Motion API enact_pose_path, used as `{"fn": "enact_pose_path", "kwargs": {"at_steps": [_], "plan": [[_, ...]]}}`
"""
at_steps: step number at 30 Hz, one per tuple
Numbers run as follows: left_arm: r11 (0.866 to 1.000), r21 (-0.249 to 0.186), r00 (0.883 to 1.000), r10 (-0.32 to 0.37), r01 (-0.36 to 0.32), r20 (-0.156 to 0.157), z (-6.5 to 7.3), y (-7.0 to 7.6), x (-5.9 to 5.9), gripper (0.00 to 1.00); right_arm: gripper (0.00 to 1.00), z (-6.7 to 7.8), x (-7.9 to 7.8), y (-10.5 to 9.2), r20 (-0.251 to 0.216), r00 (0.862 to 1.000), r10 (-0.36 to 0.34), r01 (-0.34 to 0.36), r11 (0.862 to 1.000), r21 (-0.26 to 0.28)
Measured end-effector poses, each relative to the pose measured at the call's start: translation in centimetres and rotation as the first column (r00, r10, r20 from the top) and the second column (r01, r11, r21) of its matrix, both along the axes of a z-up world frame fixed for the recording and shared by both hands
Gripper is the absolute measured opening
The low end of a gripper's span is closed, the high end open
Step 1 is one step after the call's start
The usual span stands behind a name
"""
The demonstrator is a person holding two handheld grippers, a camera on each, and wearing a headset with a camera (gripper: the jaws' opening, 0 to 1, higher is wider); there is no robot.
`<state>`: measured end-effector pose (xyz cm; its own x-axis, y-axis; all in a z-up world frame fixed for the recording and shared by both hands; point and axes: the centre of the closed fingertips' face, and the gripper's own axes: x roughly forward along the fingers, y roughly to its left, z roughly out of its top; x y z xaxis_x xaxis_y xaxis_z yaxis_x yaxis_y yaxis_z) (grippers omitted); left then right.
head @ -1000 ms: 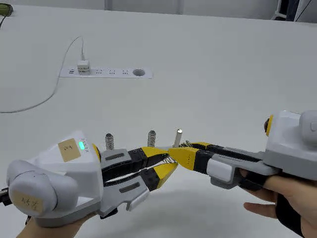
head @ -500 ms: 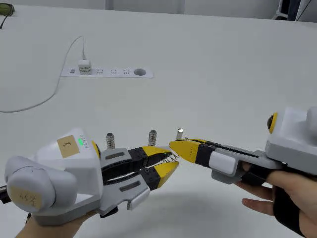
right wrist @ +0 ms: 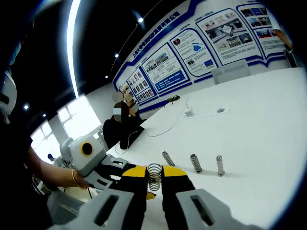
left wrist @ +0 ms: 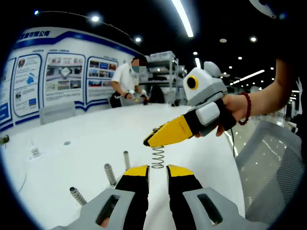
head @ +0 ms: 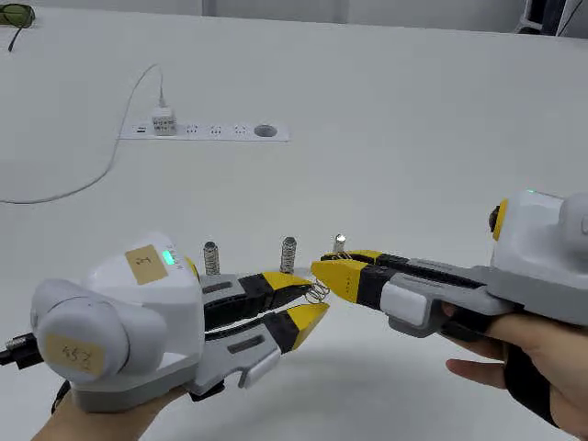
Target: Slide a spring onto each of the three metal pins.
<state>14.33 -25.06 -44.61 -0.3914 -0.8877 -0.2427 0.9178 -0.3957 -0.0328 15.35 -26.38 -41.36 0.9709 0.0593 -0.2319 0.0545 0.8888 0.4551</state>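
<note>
Right gripper (left wrist: 146, 142) pinches a small steel coil spring (left wrist: 158, 157); left gripper (left wrist: 158, 168) jaws flank it, grip unclear; bare silver pin (head: 339, 243) just beyond.

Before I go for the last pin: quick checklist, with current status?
1. Right gripper has the spring: ok, its jaws are closed on the coils.
2. Left gripper has let go: cannot tell. Its jaws stand apart, but the spring's lower end sits between the tips.
3. Target pin is bare: ok.
4. Middle pin and end pin carry springs: ok.
5. Spring is over the target pin's top: not ok. In the head view it sits short of the pin, on the person's side.
</note>
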Motion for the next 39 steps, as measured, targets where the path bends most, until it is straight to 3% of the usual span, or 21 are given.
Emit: {"fn": "enact_pose_path", "kwargs": {"at_steps": [3,5,7,10,12,15,20,30,39], "plan": [[0.999,0.03,0.999,0.032,-0.032,0.005,-0.5,0.2,0.5,0.19,0.11,0.1,-0.1,-0.8,-0.003,0.999,-0.034,0.034,0.998,-0.044],[0.997,0.046,0.998,0.064,-0.064,-0.009,-0.7,0.1,0.9,0.24,0.11,0.2,-0.1,-1.5,-0.008,0.998,-0.061,0.06,0.995,-0.083],[0.996,0.043,0.996,0.084,-0.084,0.0,-0.6,0.1,1.3,0.26,0.11,0.2,-0.1,-2.1,-0.014,0.997,-0.08,0.077,0.99,-0.12],[0.99,0.061,0.992,0.124,-0.124,-0.001,-0.7,0.3,2.1,0.28,0.11,0.3,0.0,-3.1,-0.021,0.995,-0.102,0.096,0.974,-0.203],[0.988,0.064,0.99,0.143,-0.143,-0.001,-0.7,0.4,2.4,0.31,0.11,0.3,0.1,-3.5,-0.015,0.994,-0.11,0.103,0.968,-0.229],[0.982,0.073,0.985,0.173,-0.174,0.022,-1.0,0.7,3.2,0.33,0.11,0.0,0.2,-4.3,-0.041,0.992,-0.117,0.099,0.948,-0.303],[0.968,0.085,0.971,0.231,-0.235,0.055,-1.4,1.2,4.3,0.45,0.11,-0.1,0.6,-5.5,-0.051,0.989,-0.142,0.114,0.923,-0.367],[0.952,0.091,0.956,0.286,-0.292,0.07,-1.6,1.9,5.2,0.59,0.12,0.0,1.6,-7.6,-0.049,0.985,-0.168,0.135,0.908,-0.395],[0.936,0.11,0.943,0.329,-0.333,0.051,-2.0,2.3,6.0,0.68,0.12,-0.6,2.2,-8.9,-0.068,0.982,-0.177,0.135,0.905,-0.403]]}}
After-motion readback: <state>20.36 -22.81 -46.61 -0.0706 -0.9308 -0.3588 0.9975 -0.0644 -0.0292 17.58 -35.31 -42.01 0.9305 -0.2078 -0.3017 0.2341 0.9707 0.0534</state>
